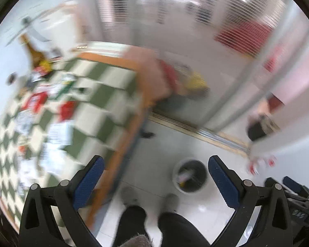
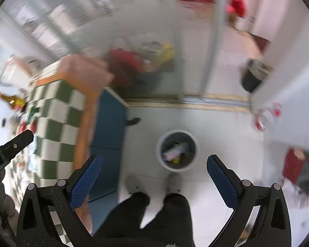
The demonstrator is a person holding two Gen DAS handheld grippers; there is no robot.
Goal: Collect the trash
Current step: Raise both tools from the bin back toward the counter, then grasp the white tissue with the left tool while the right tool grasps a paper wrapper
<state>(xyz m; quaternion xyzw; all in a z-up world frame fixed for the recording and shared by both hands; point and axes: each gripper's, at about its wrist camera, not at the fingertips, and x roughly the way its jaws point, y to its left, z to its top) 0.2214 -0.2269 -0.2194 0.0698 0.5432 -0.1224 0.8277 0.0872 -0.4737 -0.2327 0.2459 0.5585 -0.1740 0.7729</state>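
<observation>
A round white-rimmed trash bin (image 1: 190,174) stands on the floor with wrappers inside; it also shows in the right wrist view (image 2: 176,150). Both views are motion-blurred. My left gripper (image 1: 155,166) is open and empty, high above the floor beside the table edge. My right gripper (image 2: 153,165) is open and empty above the floor just left of the bin. Several wrappers and papers (image 1: 41,107) lie on the green-and-white checked table (image 1: 105,94), with a brown bottle (image 1: 34,51) at its far end. The left gripper's finger (image 2: 18,142) shows at the right view's left edge.
The person's legs and shoes (image 2: 173,182) stand right by the bin. A glass partition with a floor rail (image 2: 185,100) runs behind. A black bin (image 2: 251,80) stands farther right. Red and yellow items (image 1: 187,76) lie behind the glass.
</observation>
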